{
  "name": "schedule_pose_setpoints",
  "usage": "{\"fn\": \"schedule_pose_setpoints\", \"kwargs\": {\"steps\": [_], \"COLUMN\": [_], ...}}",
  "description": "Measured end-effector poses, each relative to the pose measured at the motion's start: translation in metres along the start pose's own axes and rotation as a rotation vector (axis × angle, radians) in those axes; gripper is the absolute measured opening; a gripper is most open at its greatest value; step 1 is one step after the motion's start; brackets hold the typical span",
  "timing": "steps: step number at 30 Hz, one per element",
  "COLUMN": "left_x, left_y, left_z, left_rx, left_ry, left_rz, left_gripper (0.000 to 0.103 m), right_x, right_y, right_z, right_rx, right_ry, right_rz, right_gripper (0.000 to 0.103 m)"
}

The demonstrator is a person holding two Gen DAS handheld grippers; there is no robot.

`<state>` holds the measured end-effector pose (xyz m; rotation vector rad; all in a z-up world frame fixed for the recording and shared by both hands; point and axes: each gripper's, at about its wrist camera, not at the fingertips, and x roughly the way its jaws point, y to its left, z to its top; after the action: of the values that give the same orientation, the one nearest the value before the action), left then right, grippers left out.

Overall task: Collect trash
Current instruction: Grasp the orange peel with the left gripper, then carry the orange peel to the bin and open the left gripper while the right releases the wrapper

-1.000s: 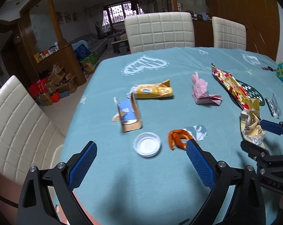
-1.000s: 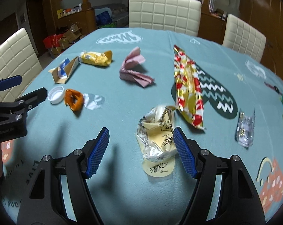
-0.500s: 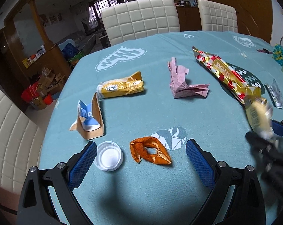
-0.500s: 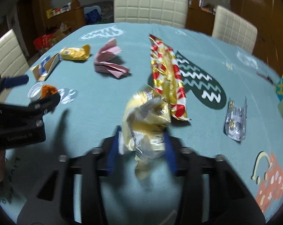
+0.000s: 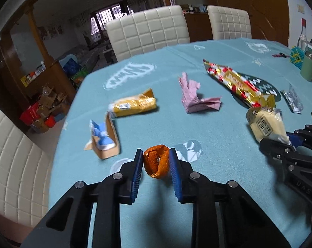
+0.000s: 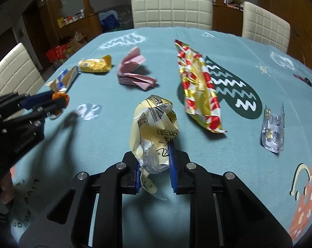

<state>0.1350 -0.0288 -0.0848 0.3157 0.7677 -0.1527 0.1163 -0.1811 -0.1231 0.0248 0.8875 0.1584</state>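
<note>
Little reads clearly. The red-and-gold wrapper [image 5: 236,82], at two o'clock in the left wrist view, bears gold letters that look like "SNOW". The tablecloth [image 6: 25,202], at eight o'clock in the right wrist view, shows dark lettering, partly "well". The pale yellow wrapper [image 6: 156,128] carries a barcode and characters too crumpled to read.
</note>
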Motion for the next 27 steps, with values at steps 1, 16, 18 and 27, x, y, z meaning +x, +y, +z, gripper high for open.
{"fn": "schedule_pose_setpoints", "kwargs": {"steps": [1,16,18,27], "left_x": [-0.004,-0.026,-0.028,-0.041], "left_y": [0.004,0.086,0.095,0.144], "left_z": [0.0,-0.034,-0.04,-0.071], "left_rx": [-0.006,-0.158,-0.169,-0.237], "left_ry": [-0.008,-0.02,-0.022,-0.024], "left_rz": [0.005,0.083,0.092,0.154], "left_gripper": [0.026,0.026,0.026,0.026], "right_x": [-0.002,-0.008,-0.007,-0.006], "right_y": [0.003,0.076,0.089,0.166], "right_z": [0.001,0.017,0.021,0.038], "right_rx": [-0.006,-0.136,-0.161,-0.309], "right_ry": [-0.004,-0.018,-0.022,-0.051], "right_rz": [0.003,0.044,0.048,0.096], "right_gripper": [0.023,0.023,0.023,0.023]}}
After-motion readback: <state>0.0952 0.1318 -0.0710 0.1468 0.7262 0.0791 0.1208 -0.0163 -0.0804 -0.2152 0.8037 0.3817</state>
